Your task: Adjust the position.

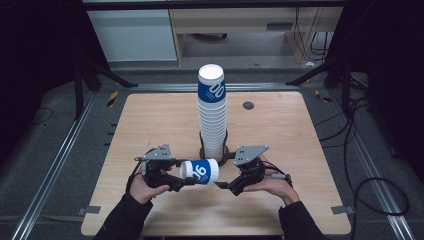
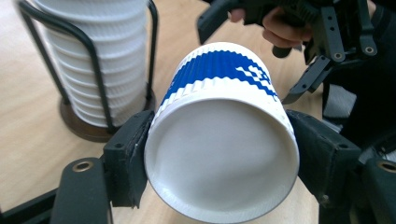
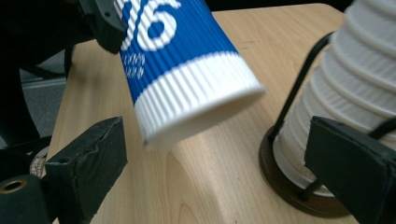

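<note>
A blue and white ribbed paper cup (image 1: 200, 172) lies on its side in the air in front of a tall stack of the same cups (image 1: 212, 115). My left gripper (image 1: 186, 182) is shut on the cup near its base. In the left gripper view the white bottom of the cup (image 2: 222, 154) faces the camera, and the left gripper (image 2: 224, 154) has a pad pressed on each side. My right gripper (image 1: 225, 186) sits just right of the cup's mouth. In the right gripper view the right gripper (image 3: 219, 163) stands open, jaws wide apart, with the cup (image 3: 182, 65) above and beyond them, untouched.
The stack (image 3: 355, 84) stands in a black wire holder with a round dark base (image 3: 289, 186) at the middle of the wooden table (image 1: 280, 135). A small dark disc (image 1: 248, 105) sits in the tabletop at the back right. Metal rails, stands and cables surround the table.
</note>
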{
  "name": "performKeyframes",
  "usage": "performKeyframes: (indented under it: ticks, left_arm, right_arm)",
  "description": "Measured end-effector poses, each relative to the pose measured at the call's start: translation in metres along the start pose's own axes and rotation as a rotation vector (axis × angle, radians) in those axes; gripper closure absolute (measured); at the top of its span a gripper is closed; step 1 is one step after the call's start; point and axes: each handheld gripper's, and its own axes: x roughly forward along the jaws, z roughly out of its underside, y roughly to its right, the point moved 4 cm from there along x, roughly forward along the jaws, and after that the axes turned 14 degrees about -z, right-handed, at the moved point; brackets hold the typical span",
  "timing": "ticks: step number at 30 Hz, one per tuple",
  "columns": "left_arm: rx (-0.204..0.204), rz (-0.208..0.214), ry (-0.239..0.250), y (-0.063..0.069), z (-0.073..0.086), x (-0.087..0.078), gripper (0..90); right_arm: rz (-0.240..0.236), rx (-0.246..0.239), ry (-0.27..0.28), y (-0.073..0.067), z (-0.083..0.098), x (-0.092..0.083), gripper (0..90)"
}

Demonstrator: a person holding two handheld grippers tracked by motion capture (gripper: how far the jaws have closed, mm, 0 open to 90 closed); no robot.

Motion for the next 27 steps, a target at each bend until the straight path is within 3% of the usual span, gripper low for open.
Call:
performKeyframes:
  ticks: [10, 21, 27]
  left_arm:
    - [-0.036, -0.008, 0.114, -0.003, -0.006, -0.009, 27.0]
    - [-0.033, 0.02, 0.122, 0.005, -0.005, 0.001, 27.0]
    - [-0.037, 0.033, 0.132, 0.01, -0.005, 0.007, 27.1]
  right_arm:
    - [0.001, 0.045, 0.082, 0.002, 0.004, -0.016, 6.0]
    - [-0.043, 0.096, 0.169, 0.002, 0.008, -0.023, 5.9]
    - [-0.07, 0.1, 0.177, 0.001, 0.009, -0.022, 5.3]
